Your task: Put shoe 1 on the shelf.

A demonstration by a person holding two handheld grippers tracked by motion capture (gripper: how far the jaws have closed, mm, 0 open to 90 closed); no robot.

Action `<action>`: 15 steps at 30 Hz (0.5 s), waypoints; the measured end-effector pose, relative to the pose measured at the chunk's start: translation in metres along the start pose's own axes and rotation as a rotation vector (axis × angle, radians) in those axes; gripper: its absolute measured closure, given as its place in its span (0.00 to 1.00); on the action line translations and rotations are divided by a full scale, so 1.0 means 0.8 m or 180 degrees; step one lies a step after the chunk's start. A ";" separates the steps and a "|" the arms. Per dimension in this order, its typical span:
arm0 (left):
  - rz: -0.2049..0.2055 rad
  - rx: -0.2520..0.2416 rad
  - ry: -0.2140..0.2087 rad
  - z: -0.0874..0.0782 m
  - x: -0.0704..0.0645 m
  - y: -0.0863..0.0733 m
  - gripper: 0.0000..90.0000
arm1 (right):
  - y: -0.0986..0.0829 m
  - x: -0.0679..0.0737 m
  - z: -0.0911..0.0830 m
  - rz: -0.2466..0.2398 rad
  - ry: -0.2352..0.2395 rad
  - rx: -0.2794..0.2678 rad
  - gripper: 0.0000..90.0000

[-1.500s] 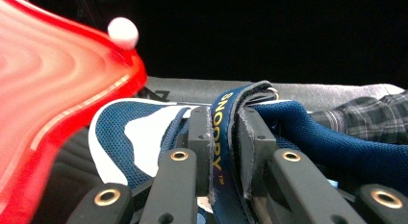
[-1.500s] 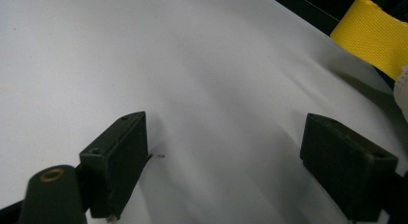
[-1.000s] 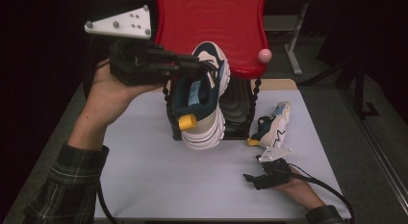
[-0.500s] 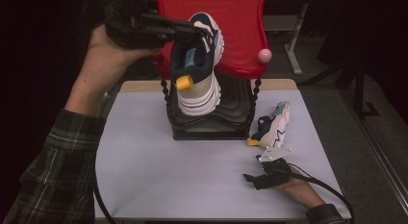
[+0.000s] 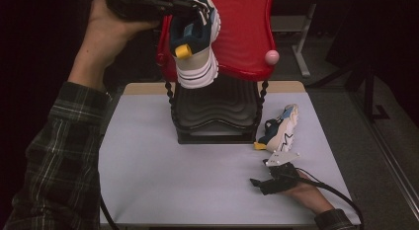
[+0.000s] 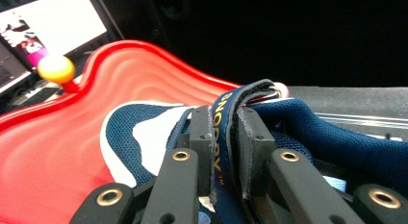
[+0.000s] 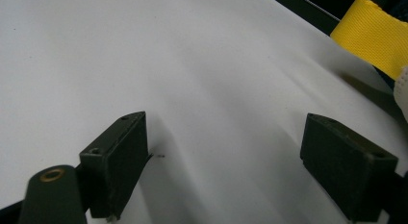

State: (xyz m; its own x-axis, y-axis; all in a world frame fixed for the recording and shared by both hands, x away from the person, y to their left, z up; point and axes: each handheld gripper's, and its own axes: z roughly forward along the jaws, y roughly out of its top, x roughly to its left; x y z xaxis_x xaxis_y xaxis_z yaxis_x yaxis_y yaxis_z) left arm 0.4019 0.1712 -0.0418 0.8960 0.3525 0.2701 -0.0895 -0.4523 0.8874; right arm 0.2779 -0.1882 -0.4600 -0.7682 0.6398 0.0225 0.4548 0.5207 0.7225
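Observation:
A navy, white and beige sneaker point(image 5: 197, 42) hangs high in front of the red upper shelf point(image 5: 247, 37) of a shoe rack. My left gripper point(image 5: 197, 5) is shut on its tongue point(image 6: 222, 137), which shows pinched between the two black jaws. A matching sneaker point(image 5: 280, 129) lies on its side on the table, right of the rack's black lower shelf point(image 5: 217, 111). My right gripper point(image 5: 262, 183) rests open on the white tabletop point(image 7: 192, 65) near the front right, just below that sneaker. Its yellow heel tab point(image 7: 377, 34) shows at the upper right.
The rack stands at the table's back centre, with beaded black posts and a pink ball point(image 5: 272, 57) at the red shelf's corner; a yellow ball point(image 6: 56, 69) tops another post. A screen point(image 6: 53, 27) glows behind. Dark floor surrounds the table point(image 5: 148, 180).
My left gripper has lifted the sneaker from the black lower shelf up and back to the level of the red shelf. The right gripper and the other sneaker have stayed put.

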 end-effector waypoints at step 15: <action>0.0239 0.0153 0.0244 0.035 0.066 0.012 0.87 | 0.000 0.000 0.000 0.0000 0.0002 0.0000 0.18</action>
State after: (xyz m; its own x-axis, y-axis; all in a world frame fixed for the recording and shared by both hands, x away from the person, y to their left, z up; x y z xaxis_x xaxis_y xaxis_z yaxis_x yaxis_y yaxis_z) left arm 0.4605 0.1624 -0.0292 0.8514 0.3770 0.3647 -0.1326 -0.5180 0.8450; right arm 0.2779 -0.1882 -0.4600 -0.7685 0.6394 0.0230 0.4548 0.5207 0.7225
